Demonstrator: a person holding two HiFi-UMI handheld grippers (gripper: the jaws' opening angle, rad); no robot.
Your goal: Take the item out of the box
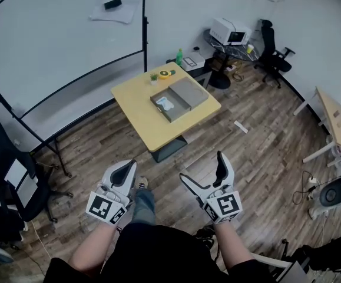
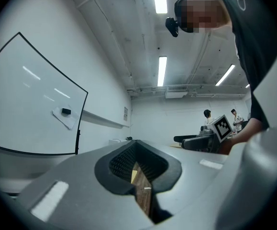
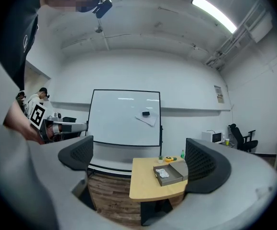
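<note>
Here, the left gripper (image 1: 129, 166) is clenched shut, the right gripper (image 1: 203, 168) spread wide.

Wore black short-sleeved top (image 1: 158, 252), blue jeans (image 1: 142, 205); showed grey-white left gripper (image 1: 126, 167) and right gripper (image 1: 202, 168), black ribbed pads (image 3: 203, 164), black-and-white marker cubes (image 1: 106, 208).

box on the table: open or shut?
Open. The box sits with its lid lying flat beside it, and a white item shows inside.
</note>
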